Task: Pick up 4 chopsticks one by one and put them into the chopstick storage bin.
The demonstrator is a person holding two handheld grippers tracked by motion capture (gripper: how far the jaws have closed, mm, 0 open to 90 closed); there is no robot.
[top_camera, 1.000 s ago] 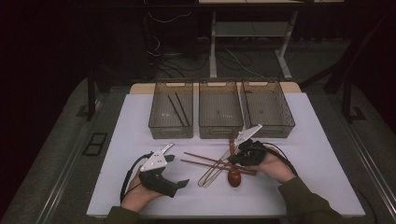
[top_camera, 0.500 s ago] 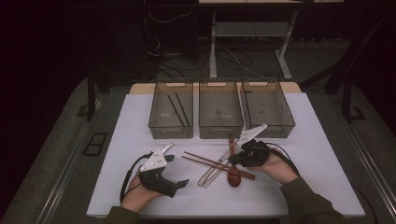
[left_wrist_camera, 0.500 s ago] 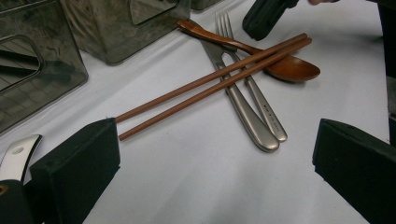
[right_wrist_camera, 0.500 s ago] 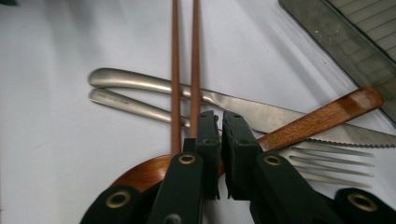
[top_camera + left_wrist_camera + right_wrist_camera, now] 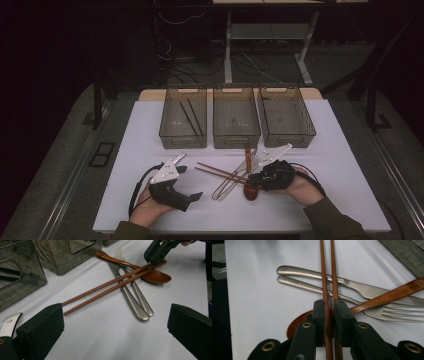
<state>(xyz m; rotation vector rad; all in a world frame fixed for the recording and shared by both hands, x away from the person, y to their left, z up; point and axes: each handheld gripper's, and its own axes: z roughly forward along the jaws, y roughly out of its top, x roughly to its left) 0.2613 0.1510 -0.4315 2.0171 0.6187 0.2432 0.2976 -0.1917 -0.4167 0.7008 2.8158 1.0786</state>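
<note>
Two brown chopsticks (image 5: 220,174) (image 5: 107,287) (image 5: 325,277) lie crossed over a steel knife (image 5: 227,187) (image 5: 130,300) and a fork (image 5: 256,161) (image 5: 397,312). Their far ends rest on a wooden spoon (image 5: 251,192) (image 5: 157,277) (image 5: 392,296). My right gripper (image 5: 252,179) (image 5: 330,312) (image 5: 153,255) is over those ends. Its jaws have just been opening and now stand narrowly apart, with both chopsticks running between the pads and still resting on the pile. My left gripper (image 5: 190,183) (image 5: 115,327) rests open on the table to the left, aimed at the cutlery and holding nothing.
Three smoky clear bins stand in a row behind the cutlery: the left one (image 5: 183,142) holds black chopsticks (image 5: 190,117); the middle (image 5: 236,140) and right (image 5: 287,137) ones look bare. The white tabletop (image 5: 345,150) ends close in front of my hands.
My right gripper has slid a little forward and left over the chopstick ends, and its jaws have parted slightly. The cutlery and the left gripper have stayed put.
</note>
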